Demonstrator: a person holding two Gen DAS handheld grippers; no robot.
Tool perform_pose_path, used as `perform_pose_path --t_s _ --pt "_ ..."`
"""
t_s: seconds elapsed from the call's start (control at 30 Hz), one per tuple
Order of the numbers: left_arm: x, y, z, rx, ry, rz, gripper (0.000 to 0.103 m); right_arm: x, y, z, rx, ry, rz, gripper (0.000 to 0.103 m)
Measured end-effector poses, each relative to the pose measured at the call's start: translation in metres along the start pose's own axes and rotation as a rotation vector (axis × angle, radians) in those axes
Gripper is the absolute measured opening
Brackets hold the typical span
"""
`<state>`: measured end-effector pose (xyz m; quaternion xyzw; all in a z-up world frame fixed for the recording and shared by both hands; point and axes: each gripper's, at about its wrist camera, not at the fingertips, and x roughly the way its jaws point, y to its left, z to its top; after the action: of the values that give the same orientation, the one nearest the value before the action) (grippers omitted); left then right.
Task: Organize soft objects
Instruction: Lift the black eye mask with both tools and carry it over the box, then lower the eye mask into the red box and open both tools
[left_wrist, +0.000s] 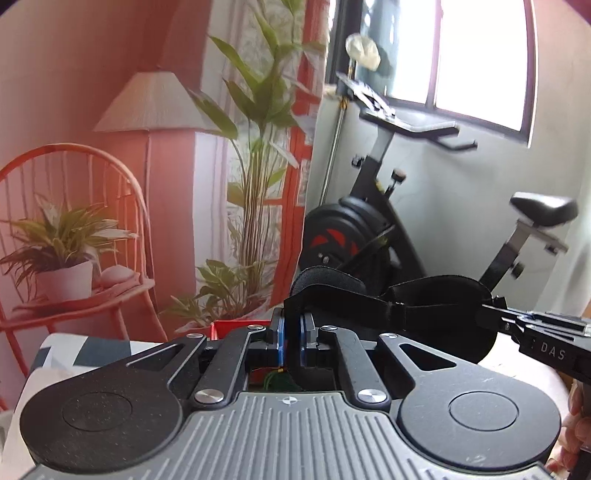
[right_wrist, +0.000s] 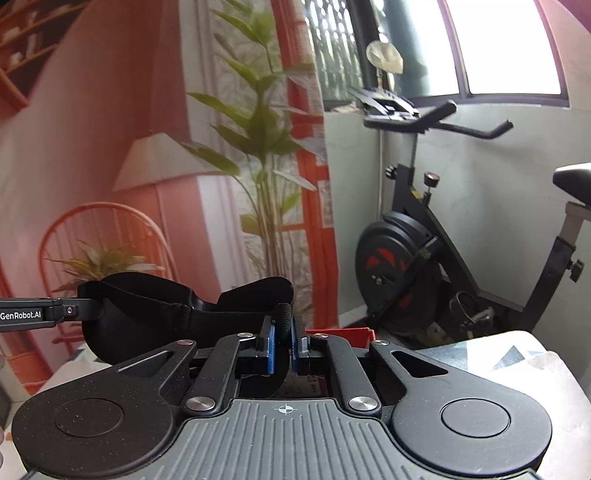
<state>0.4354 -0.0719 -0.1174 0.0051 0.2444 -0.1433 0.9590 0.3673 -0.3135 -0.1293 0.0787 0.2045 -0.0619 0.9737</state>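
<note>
The black sleep mask (left_wrist: 424, 295) hangs in the air, stretched between the 2 grippers, above the patterned table (left_wrist: 85, 347) and in front of a red bin (right_wrist: 343, 334). The left gripper (left_wrist: 293, 332) is clamped on one end of it, the blue pads pinching folded fabric and strap; the right gripper (right_wrist: 282, 343) is clamped on the other end, beside the strap's roll.

As I judge it, the step is carrying the mask, spread out, to where it belongs, perhaps the red bin. To do it well, keep both hands level and at the same spacing, so the elastic strap neither slackens nor pulls the cloth out of a pad, and lower both ends together before letting go.

The left wrist view shows the right gripper coming in from 3 o'clock, the mask's padded cups side-on, and something green below the pads. It also shows fingers (left_wrist: 578, 424) of the person at 4 o'clock. The right wrist view shows the left gripper entering from 9 o'clock and the mask's wide lobe hanging low at 8 o'clock. An exercise bike (right_wrist: 424, 266) stands behind, at 2 o'clock.
</note>
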Motion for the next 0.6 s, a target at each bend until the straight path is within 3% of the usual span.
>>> perform_pose_path --t_s 0.37,0.53,0.6 --pt "0.076 -0.005 -0.031 0.061 0.224 0.019 0.009 0.083 -0.001 -0.032 0.026 0.228 -0.059 0.007" --pt "0.082 0.003 -0.034 0.05 0.26 0.005 0.01 0.093 -0.002 -0.041 0.039 0.264 -0.075 0.009" --pt "0.078 0.008 -0.033 0.062 0.254 -0.011 0.017 0.084 0.001 -0.044 0.001 0.23 -0.078 0.019"
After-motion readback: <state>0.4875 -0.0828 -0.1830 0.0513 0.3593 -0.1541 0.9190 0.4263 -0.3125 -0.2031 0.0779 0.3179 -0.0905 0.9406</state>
